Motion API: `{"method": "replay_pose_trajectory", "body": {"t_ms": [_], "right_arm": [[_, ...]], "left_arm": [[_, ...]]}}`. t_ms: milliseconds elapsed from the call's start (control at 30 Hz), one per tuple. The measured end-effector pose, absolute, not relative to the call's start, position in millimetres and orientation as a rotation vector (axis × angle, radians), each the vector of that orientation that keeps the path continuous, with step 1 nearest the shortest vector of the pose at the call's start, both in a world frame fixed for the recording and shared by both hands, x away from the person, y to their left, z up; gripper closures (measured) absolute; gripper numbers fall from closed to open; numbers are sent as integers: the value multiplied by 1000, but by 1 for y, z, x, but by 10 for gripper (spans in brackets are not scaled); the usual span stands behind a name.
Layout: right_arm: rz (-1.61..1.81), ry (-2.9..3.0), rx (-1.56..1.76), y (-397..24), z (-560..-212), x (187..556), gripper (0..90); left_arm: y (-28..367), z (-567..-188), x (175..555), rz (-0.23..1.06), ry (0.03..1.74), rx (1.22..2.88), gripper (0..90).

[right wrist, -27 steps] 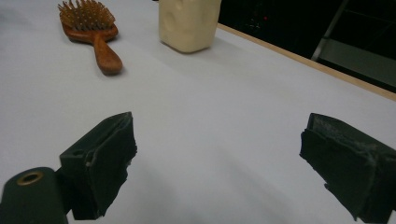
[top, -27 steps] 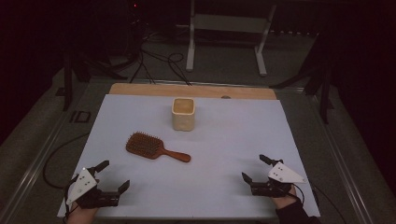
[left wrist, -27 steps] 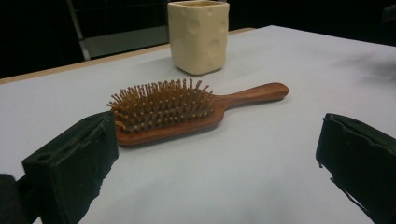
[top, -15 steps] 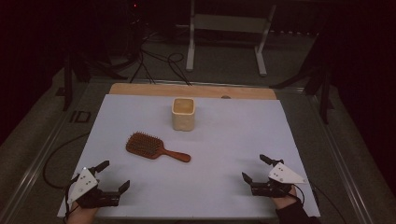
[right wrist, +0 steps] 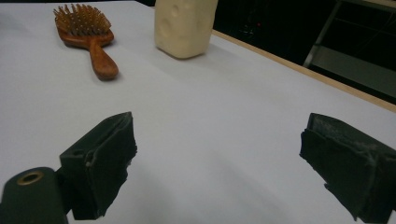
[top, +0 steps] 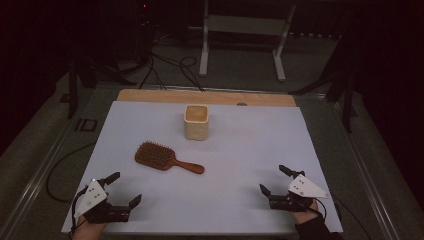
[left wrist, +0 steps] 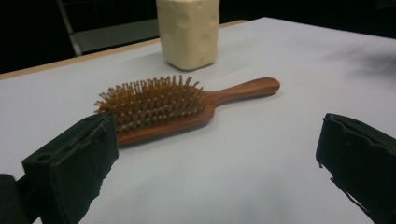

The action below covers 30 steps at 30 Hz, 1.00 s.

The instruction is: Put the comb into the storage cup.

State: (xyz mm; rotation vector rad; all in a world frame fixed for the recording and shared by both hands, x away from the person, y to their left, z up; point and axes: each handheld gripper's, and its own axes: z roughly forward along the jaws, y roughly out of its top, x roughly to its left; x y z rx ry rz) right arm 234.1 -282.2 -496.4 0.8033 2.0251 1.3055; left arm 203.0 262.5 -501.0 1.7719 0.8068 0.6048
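Nothing looks begun: both grippers, left and right, rest jaws apart at the worktop's near corners, hairbrush and cup untouched mid-table.

Reddish-brown hairbrush, cream dimpled cup, white table cover.

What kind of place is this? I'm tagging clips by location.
Probably a lab or recording setup, not a home: a white-covered table holds a staged hairbrush and cream cup, cables trail over the dark floor, and a metal stand sits behind.
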Motion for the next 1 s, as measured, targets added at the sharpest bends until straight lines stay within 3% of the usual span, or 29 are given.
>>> {"method": "replay_pose_trajectory", "body": {"t_ms": [1000], "right_arm": [[1337,2003,773,-277,-491,229,96]], "left_arm": [[247,-441,217,577,721,1773,0]]}}
